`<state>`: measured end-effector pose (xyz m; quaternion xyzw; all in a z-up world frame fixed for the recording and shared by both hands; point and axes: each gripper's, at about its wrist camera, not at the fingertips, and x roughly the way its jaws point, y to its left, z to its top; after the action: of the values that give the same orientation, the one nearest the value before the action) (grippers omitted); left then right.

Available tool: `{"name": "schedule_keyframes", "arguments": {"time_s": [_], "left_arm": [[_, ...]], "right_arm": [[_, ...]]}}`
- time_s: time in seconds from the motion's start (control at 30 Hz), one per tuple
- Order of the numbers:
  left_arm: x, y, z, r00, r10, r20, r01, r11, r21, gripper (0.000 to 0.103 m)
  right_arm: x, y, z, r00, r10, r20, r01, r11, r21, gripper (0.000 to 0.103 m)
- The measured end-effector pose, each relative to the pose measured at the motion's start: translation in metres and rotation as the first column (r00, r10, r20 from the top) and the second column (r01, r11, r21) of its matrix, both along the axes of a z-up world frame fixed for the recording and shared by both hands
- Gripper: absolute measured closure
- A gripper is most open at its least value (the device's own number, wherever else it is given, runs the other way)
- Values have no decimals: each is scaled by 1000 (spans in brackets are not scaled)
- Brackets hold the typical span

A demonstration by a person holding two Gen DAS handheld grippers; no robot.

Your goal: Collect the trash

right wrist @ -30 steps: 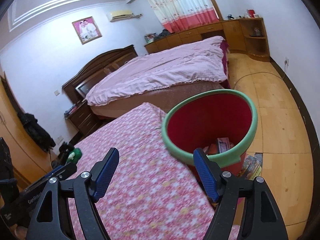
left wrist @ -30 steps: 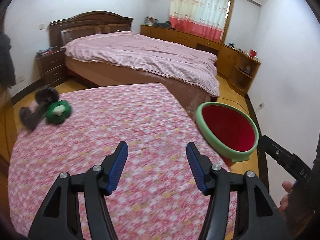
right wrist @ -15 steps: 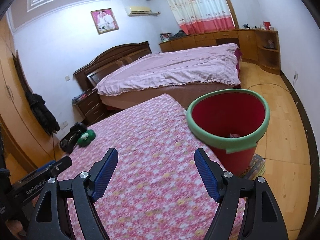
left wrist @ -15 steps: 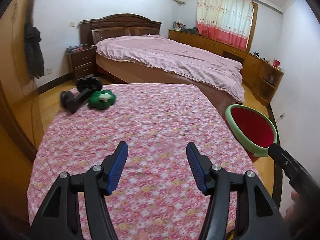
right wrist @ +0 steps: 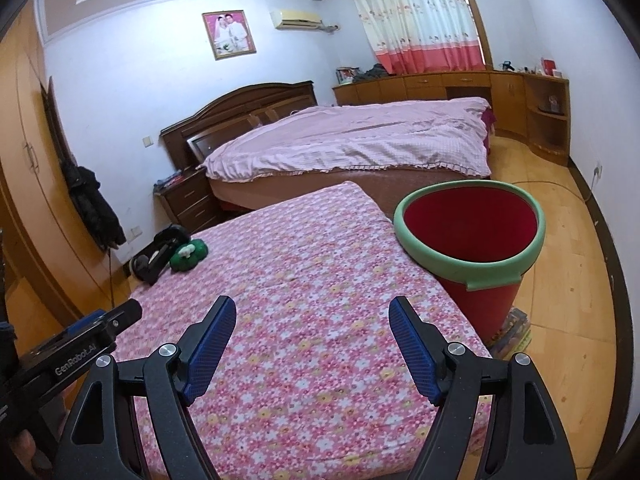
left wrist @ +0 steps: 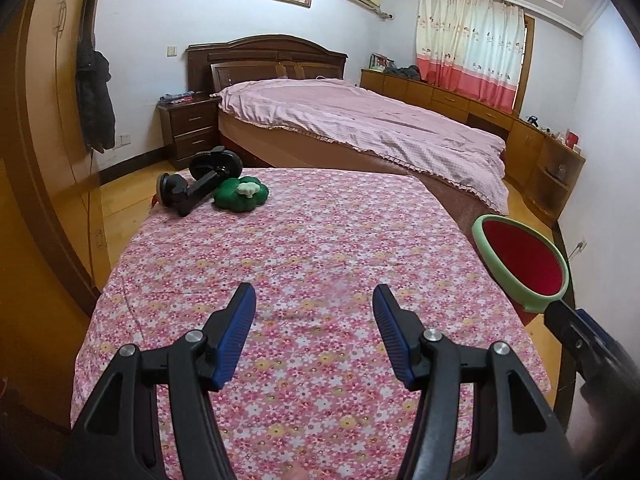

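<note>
Change: both views have been swung away from the red bin with green foam rim (right wrist: 472, 240); more of the pink floral-clothed bench (left wrist: 320, 260) is shown
Left tongs (left wrist: 314, 336): apart, empty
Right tongs (right wrist: 312, 344): apart, empty
Trash: none seen on bench; collection judged near done
Far corner: green flower-shaped plush (left wrist: 240, 194); black roller (left wrist: 200, 180)

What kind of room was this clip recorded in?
A home bedroom, most likely. A large bed with a dark wooden headboard and pink checked cover stands at the back, a dark wooden bedside cabinet with drawers sits beside it, and a framed portrait hangs on the pale wall above.
</note>
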<state>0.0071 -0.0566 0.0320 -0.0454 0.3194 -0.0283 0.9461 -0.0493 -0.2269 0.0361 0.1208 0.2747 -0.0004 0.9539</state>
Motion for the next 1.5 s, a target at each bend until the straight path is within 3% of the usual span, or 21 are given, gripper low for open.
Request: {"name": "schedule_keyframes", "arguments": {"time_s": [1.5], "left_arm": [[-3, 1, 0, 1000, 21, 20, -21, 1000, 2, 42]], "right_arm": [[-2, 9, -6, 1000, 26, -13, -26, 1000, -13, 23]]}}
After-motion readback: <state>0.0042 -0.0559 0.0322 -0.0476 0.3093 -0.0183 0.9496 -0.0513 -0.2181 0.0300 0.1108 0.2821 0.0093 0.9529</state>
